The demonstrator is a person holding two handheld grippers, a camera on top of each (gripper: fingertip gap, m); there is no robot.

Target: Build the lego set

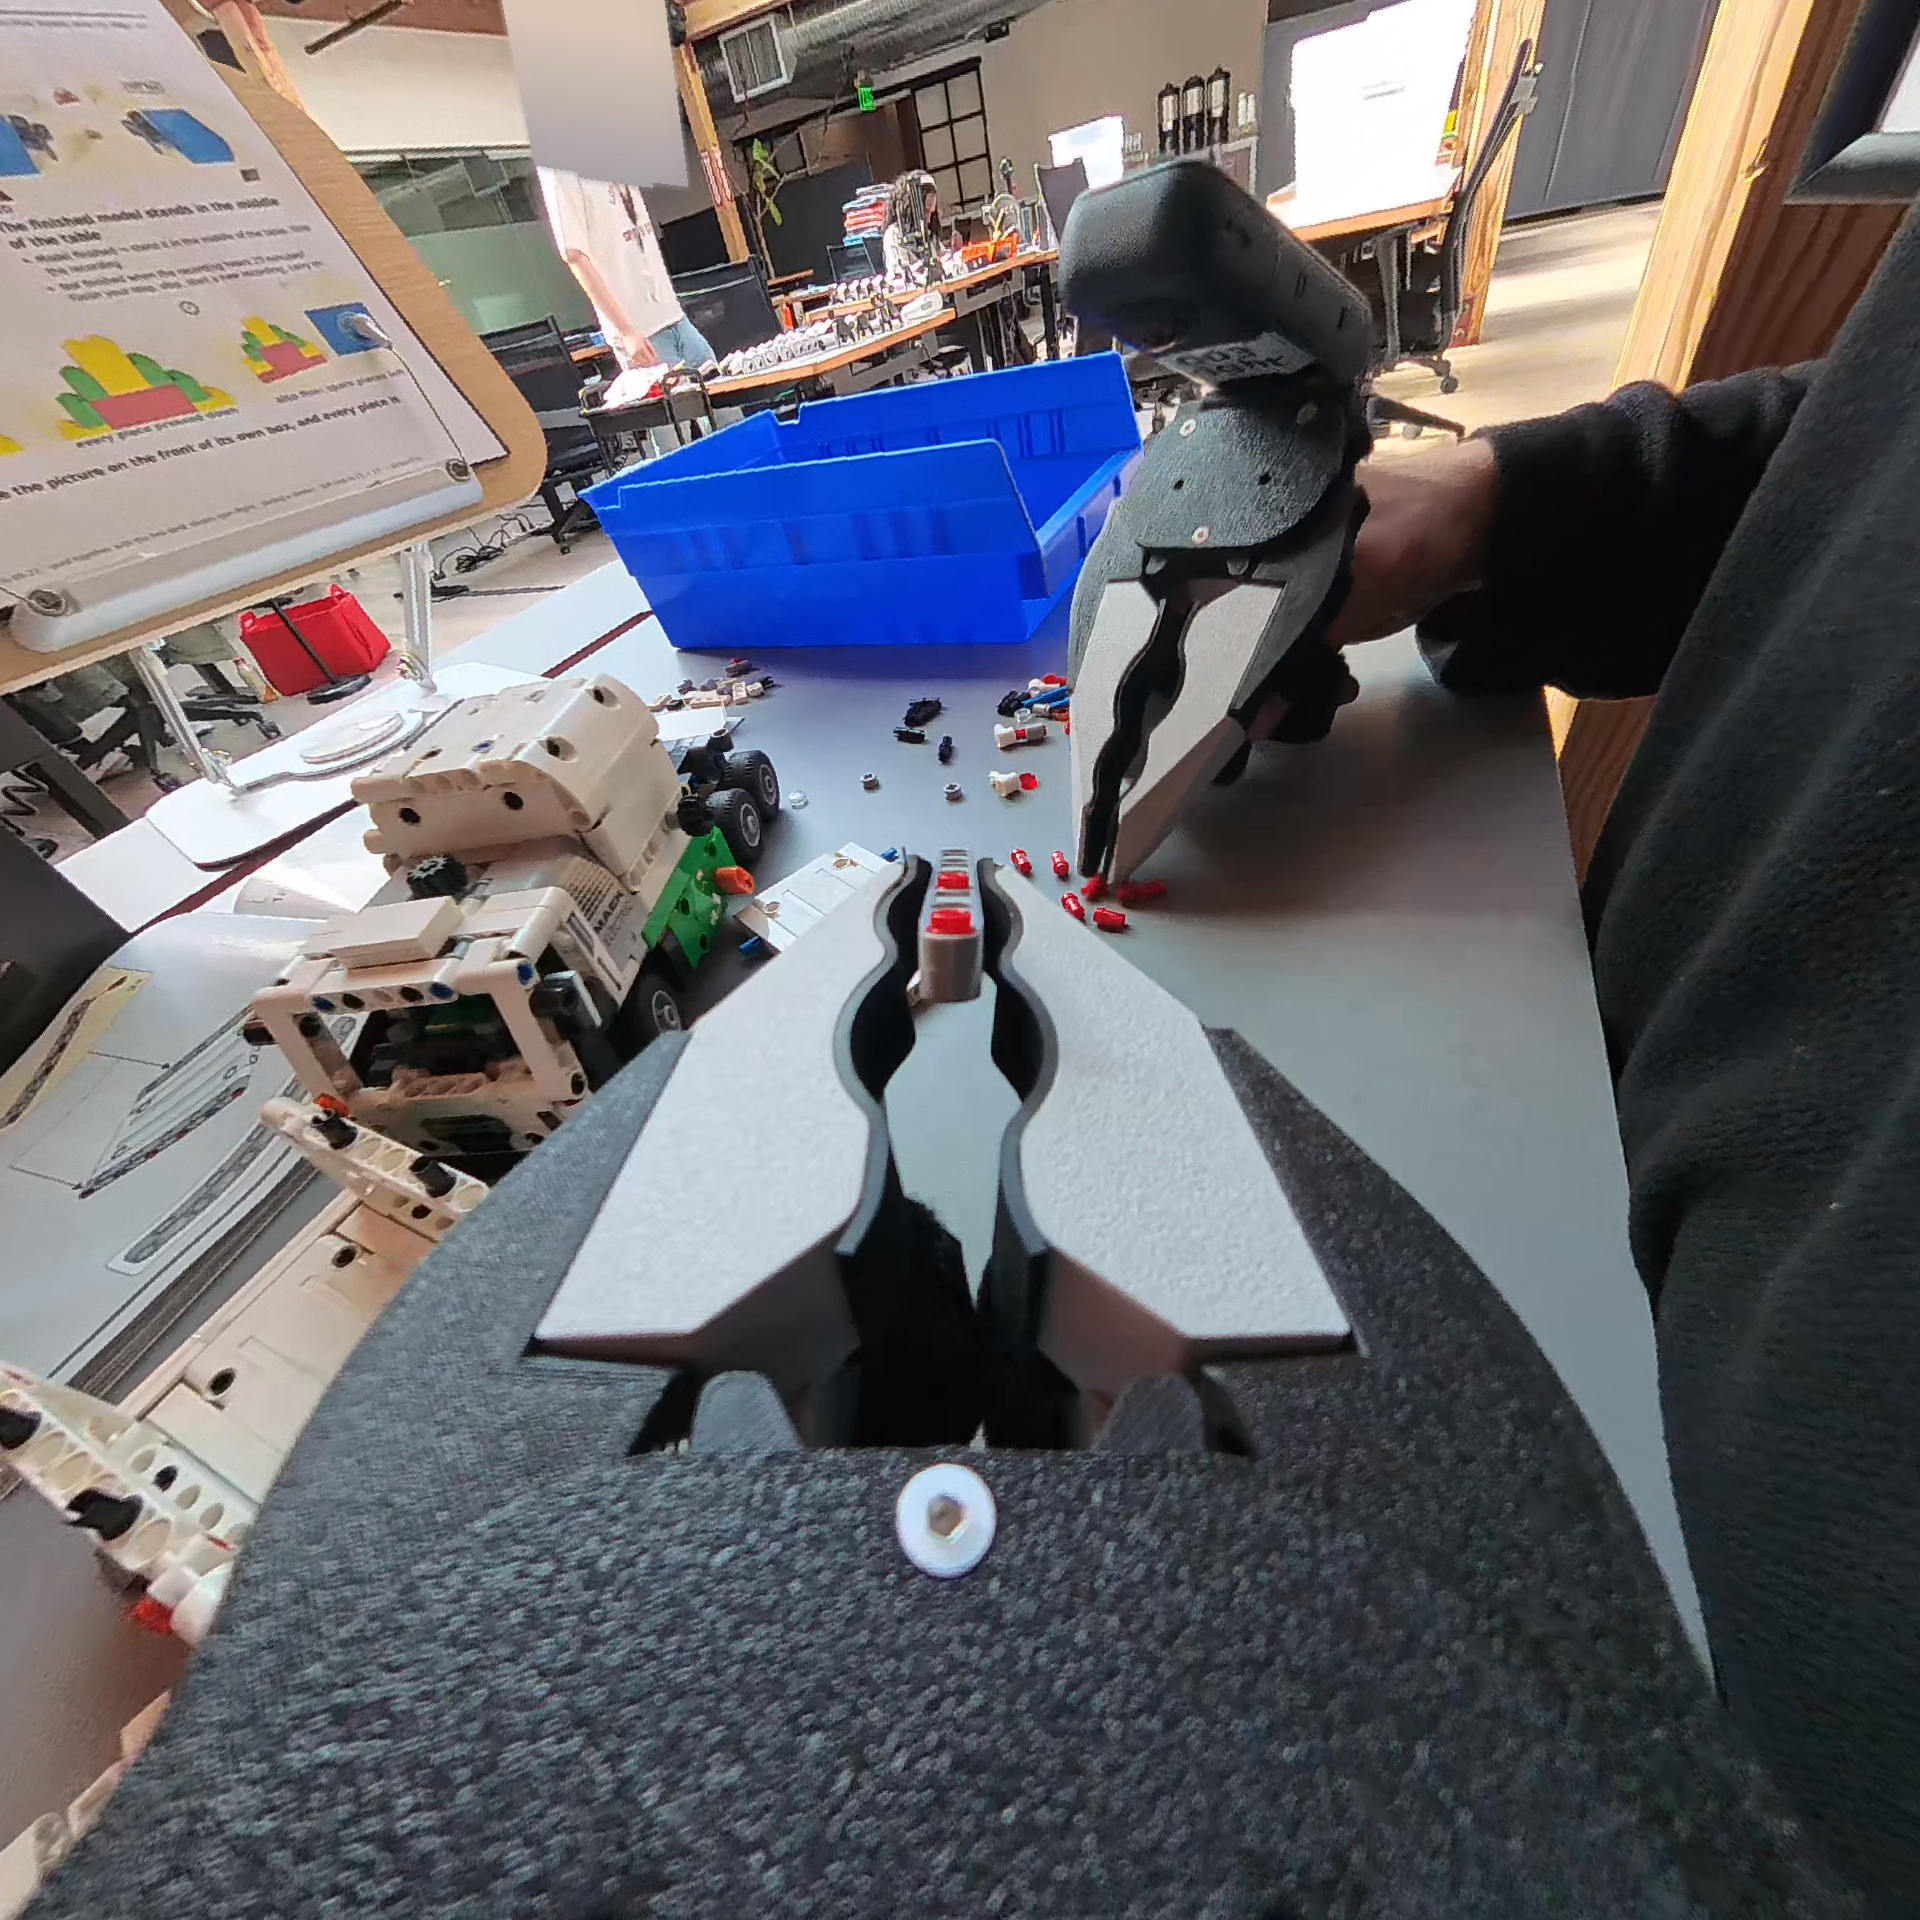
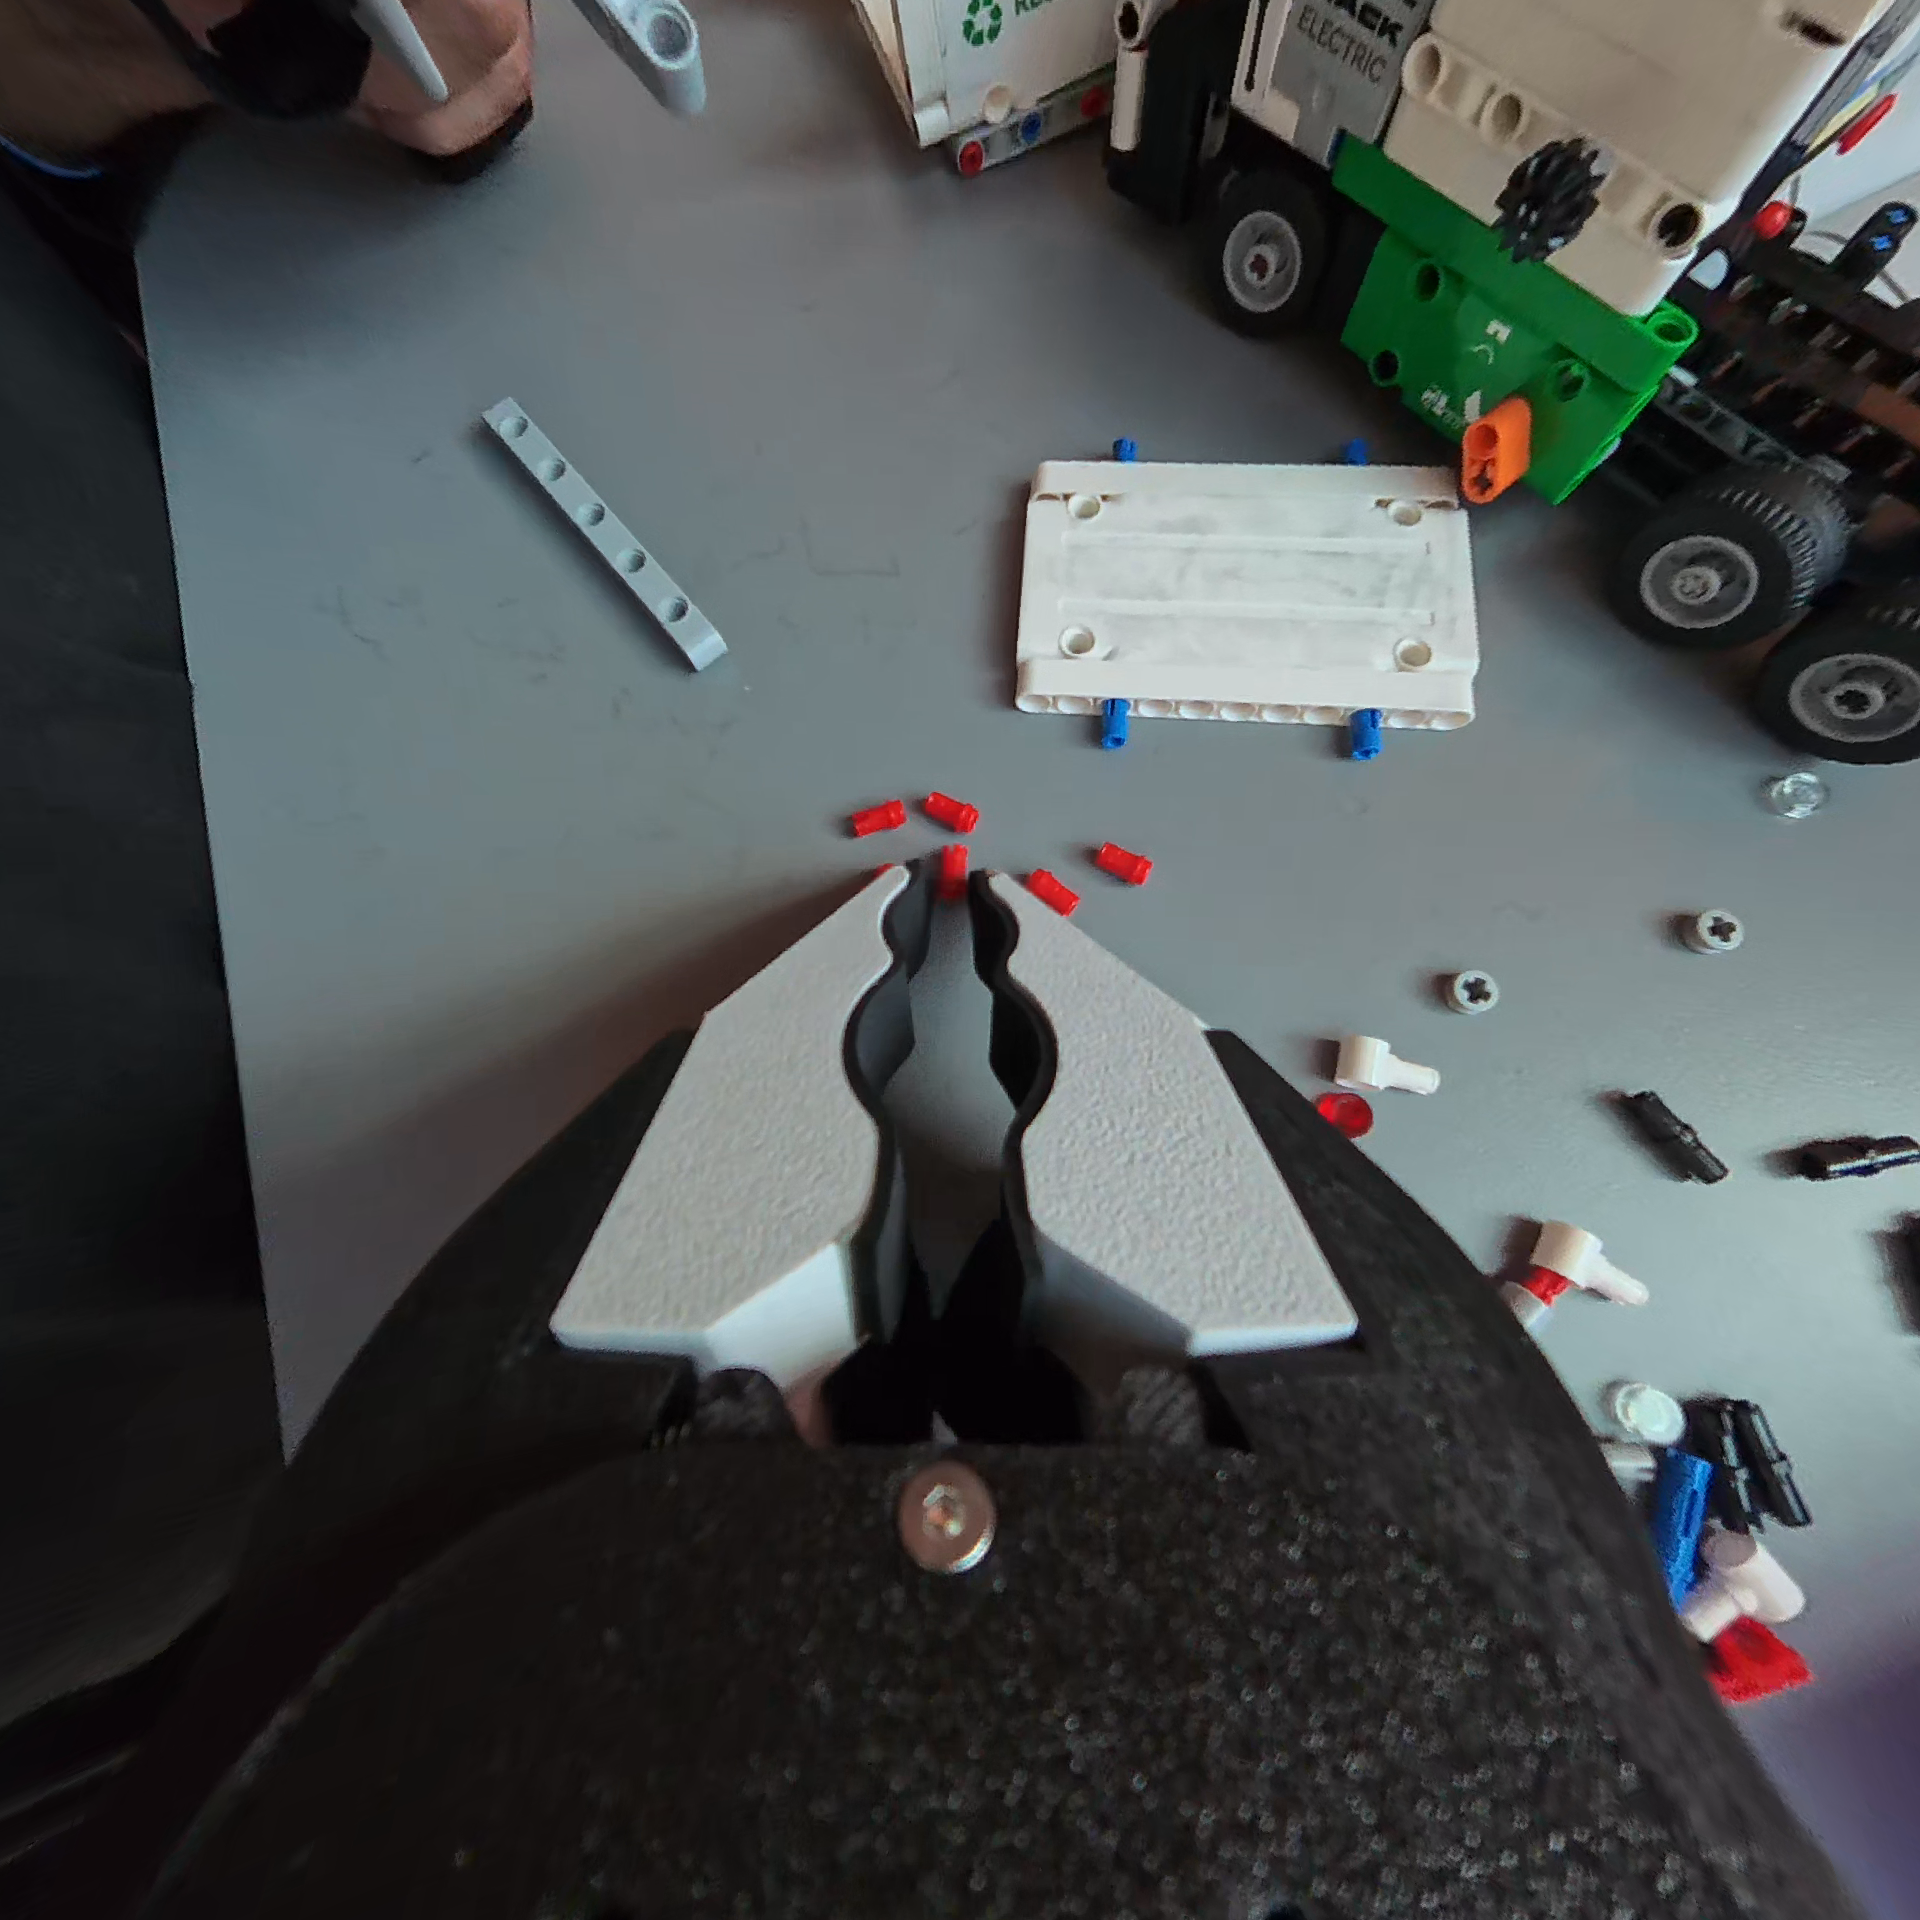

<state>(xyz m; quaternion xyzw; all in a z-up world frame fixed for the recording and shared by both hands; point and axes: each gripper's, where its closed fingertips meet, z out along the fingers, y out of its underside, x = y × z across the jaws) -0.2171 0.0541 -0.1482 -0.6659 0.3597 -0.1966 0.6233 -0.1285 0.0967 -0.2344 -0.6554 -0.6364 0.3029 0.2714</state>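
Grey worktop (image 2: 520,831) is lying under both my tongs: the left tongs (image 1: 951,883) are pinching a grey beam (image 1: 951,951) already carrying red pins, aloft near the truck (image 1: 520,894). My right tongs (image 2: 948,883) are pinching one loose red pin (image 2: 951,868) among others on the worktop; it is tiny, so I am risking it twisting out or flicking away

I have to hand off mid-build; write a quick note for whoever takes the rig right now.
Left gripper: shut on a grey beam with two red pins already in it, held above the table.
Right gripper: tips down on the table, closing around one red pin; grip unconfirmed.
More loose pins lie around it; a second grey beam and white panel lie beyond, truck behind.
Left: probably lift the pin, press it into the held beam.
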